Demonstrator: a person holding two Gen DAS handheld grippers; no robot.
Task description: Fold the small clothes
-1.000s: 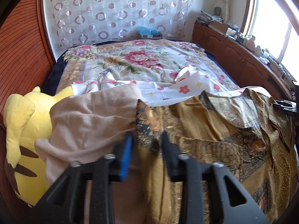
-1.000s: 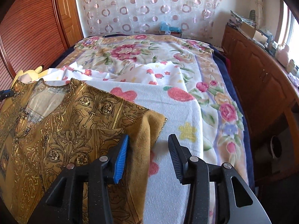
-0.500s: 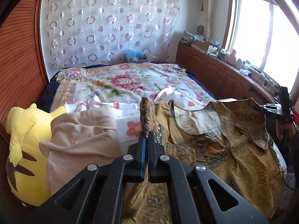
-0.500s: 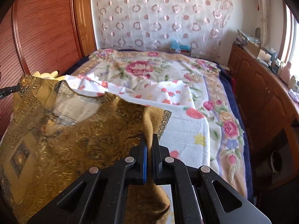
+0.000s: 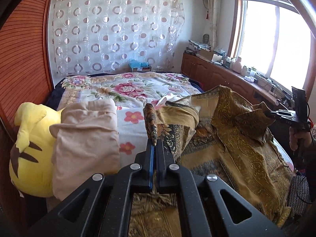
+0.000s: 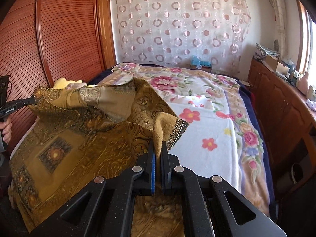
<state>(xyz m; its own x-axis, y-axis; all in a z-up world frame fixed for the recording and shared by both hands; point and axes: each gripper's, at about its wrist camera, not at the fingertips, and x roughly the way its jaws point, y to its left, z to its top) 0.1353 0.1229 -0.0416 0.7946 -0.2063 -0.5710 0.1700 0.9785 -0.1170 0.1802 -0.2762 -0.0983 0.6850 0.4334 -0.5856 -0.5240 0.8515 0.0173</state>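
A gold-brown patterned top hangs lifted between both grippers over the near end of the bed. My left gripper is shut on one edge of it, which sticks up from the jaws as a narrow fold. My right gripper is shut on the opposite sleeve edge with a dark trimmed border. In the left wrist view the right gripper shows at the far right, pinching the cloth. In the right wrist view the left gripper shows at the far left, also pinching it.
A floral bedspread covers the bed. A folded beige garment lies on a yellow plush toy at the left. A ribbed wooden wardrobe stands left, a wooden cabinet with clutter runs along the window side.
Both grippers went from open to shut on the gold top's edges, then lifted it off the bed and drew back; the garment now hangs bunched between them.
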